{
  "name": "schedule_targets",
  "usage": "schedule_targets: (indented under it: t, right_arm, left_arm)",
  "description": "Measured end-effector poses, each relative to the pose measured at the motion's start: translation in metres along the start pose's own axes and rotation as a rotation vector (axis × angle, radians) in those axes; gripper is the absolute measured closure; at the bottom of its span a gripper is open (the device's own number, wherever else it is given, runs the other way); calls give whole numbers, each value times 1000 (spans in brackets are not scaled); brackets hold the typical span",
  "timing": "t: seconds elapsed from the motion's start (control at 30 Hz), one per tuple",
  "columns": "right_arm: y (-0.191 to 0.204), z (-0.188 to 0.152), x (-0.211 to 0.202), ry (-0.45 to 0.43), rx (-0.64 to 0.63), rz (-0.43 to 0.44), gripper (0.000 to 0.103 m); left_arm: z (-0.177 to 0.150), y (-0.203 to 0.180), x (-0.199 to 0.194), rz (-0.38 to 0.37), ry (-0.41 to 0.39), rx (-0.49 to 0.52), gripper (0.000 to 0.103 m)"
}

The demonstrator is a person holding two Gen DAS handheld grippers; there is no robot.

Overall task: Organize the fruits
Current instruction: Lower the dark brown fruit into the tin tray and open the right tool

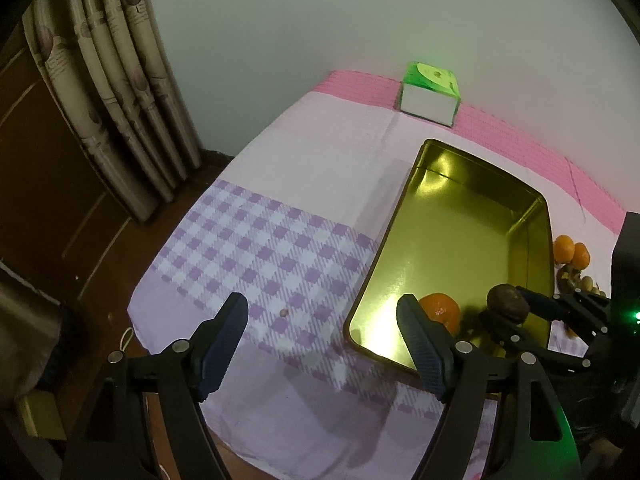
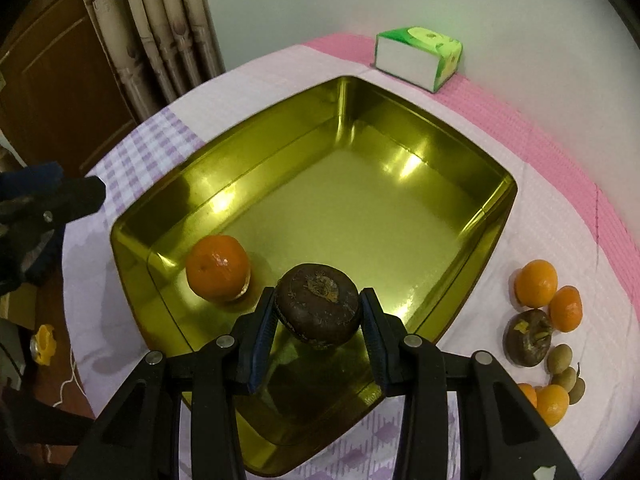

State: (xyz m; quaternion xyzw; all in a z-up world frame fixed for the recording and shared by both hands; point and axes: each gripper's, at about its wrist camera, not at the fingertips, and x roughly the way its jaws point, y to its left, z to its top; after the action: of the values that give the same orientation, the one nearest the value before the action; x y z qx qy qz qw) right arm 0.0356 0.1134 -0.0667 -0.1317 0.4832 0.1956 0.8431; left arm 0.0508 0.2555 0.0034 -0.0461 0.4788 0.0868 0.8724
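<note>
A gold metal tin [image 2: 472,236] [image 1: 400,240] sits on the cloth-covered table. One orange mandarin [image 2: 218,268] [image 1: 442,312] lies in its near left corner. My right gripper [image 2: 318,312] [image 1: 508,310] is shut on a dark brown round fruit [image 2: 318,306] [image 1: 507,303], held above the tin's near end. My left gripper [image 1: 322,316] is open with nothing between its fingers, over the checked cloth just left of the tin. To the right of the tin lie several mandarins [image 2: 535,283], another dark brown fruit [image 2: 528,338] and small tan fruits [image 2: 560,358].
A green and white tissue box [image 2: 416,58] [image 1: 430,96] stands at the back by the wall. The table's left edge [image 1: 172,256] drops to a wooden floor, with curtains [image 1: 112,92] beyond. A small crumb [image 1: 284,313] lies on the checked cloth.
</note>
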Motion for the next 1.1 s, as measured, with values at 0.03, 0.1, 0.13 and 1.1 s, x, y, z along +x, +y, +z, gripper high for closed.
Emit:
schedule_targets:
  t: [0.03,0.1,0.13,1.1]
  right_arm:
    - [0,0,0,2,-6,-5,65]
    - [1,-1,0,2,-20,-23,65]
    - [1,-1,-1,0,-27,-32,65]
    - [-7,-1,-5,-11,-2,-38,63]
  left_arm:
    - [0,0,0,-1,1,0,26]
    - [0,0,2,1,6,2,26]
    - [0,0,2,0,7,2,26]
    - [0,-5,8,-11,10,23,25]
